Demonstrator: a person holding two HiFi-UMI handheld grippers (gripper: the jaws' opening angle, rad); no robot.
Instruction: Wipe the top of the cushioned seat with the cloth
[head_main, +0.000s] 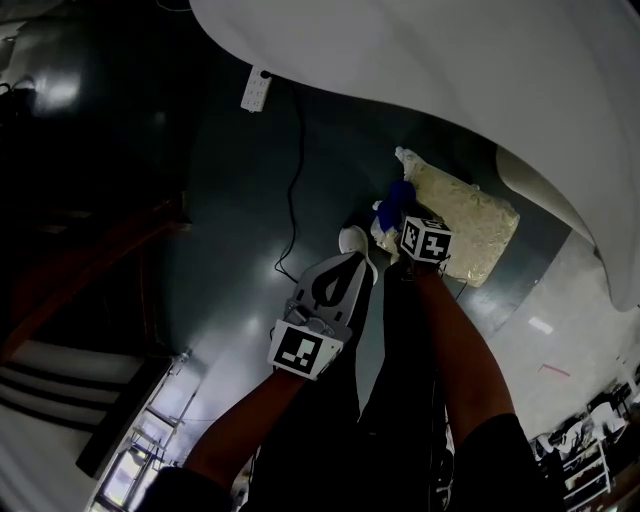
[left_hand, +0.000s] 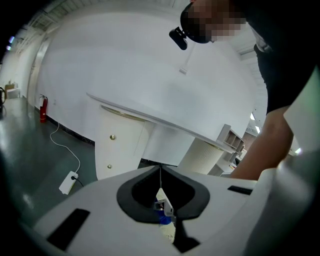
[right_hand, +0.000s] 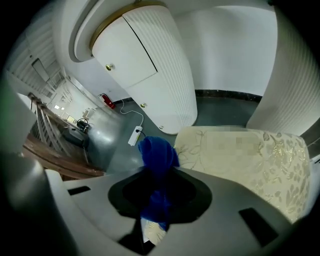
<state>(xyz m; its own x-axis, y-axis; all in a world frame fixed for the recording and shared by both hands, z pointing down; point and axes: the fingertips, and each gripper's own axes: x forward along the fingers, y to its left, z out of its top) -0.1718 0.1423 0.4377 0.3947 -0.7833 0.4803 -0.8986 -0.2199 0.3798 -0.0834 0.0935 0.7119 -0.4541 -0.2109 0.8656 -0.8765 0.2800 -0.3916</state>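
Observation:
The cushioned seat (head_main: 468, 222) is a cream, leaf-patterned block on the dark floor under the white table's edge; in the right gripper view the seat (right_hand: 245, 155) lies just ahead to the right. My right gripper (head_main: 396, 224) is shut on a bunched blue cloth (head_main: 400, 193), held over the seat's near left end. The cloth (right_hand: 158, 154) sticks out past the right gripper (right_hand: 159, 175). My left gripper (head_main: 350, 256) hovers beside it to the left, away from the seat. That left gripper (left_hand: 160, 170) has its jaws shut with nothing between them.
A large white round table (head_main: 450, 70) on a ribbed cabinet base (right_hand: 150, 75) overhangs the seat. A white power strip (head_main: 257, 91) and its black cable (head_main: 293, 190) lie on the floor. Dark wooden stairs (head_main: 90, 270) rise at the left. A red fire extinguisher (left_hand: 43, 108) stands by the wall.

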